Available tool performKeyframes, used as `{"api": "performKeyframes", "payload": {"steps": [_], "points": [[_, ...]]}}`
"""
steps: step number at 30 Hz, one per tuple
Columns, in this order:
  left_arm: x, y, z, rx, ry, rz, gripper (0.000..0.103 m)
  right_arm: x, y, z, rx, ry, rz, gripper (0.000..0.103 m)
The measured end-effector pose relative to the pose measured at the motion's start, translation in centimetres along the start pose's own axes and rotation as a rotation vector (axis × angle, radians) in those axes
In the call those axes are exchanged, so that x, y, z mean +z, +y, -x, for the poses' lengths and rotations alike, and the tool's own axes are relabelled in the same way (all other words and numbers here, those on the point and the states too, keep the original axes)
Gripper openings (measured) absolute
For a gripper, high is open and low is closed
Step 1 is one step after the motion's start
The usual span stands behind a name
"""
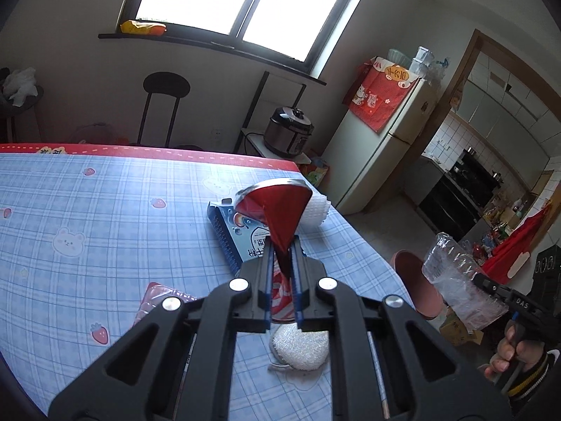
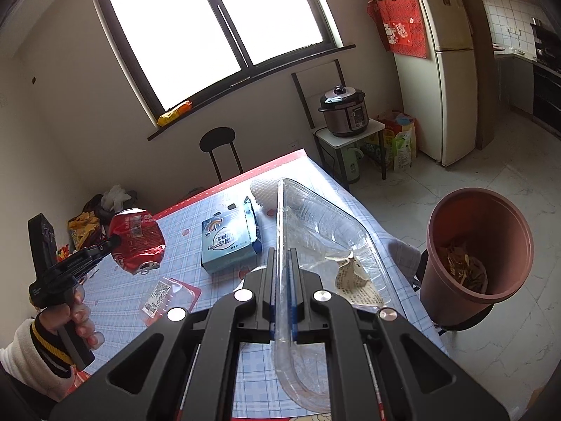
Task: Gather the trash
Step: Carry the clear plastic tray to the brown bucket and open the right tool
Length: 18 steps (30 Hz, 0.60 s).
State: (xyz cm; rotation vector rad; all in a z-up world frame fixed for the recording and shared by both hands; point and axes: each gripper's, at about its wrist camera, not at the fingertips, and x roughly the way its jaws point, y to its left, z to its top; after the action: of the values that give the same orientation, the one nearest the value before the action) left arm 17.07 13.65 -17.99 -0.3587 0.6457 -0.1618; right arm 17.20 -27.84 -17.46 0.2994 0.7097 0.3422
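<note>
Can [image 2: 136,242], crushed and red, hangs at the far left of the right wrist view, pinched by its flattened side in the left gripper [image 2: 114,240], clear of the table [image 2: 115,298] and above a flat red packet [image 2: 168,301] lying there. The jaws are clamped tight on it; in the left wrist view the can [image 1: 277,210] fans out from between the fingers [image 1: 270,256], its round end up and away from the camera. Next along the table come a blue box [image 2: 228,242] and a white ribbed piece [image 2: 263,193] near the far edge, both untouched.

Further right, the right gripper [image 2: 282,263] is clenched on the wall of a clear plastic tray [image 2: 326,231], which stands on edge, its long axis running forward and away along the fingers. A scrap of crumpled paper [image 2: 350,273] sits inside it.

At the right edge, off the table corner and lower down, stands the brown bin [image 2: 480,245], mouth open toward the camera, with scraps already in the bottom. It lies just right of the tray, so the right hand [image 1: 508,351] is clearly the nearer; a short swing rightward and a tip should drop the tray in. The can is well apart from the bin, with the whole table and the tray between them, so I judge it has to follow across after.
</note>
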Motion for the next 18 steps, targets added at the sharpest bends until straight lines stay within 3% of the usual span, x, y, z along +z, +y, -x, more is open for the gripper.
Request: {"api": "performKeyframes", "payload": {"steps": [9, 18], "points": [[2.7, -5.2, 3.5, -0.005, -0.079, -0.043, 0.012, 3.5, -8.7, 3.0, -0.107, -0.1, -0.096, 0.008], [3.3, -11.1, 3.5, -0.001, -0.115, -0.068, 0.012, 7.8, -19.3, 4.0, -0.194, -0.13, -0.174, 0.008]]}}
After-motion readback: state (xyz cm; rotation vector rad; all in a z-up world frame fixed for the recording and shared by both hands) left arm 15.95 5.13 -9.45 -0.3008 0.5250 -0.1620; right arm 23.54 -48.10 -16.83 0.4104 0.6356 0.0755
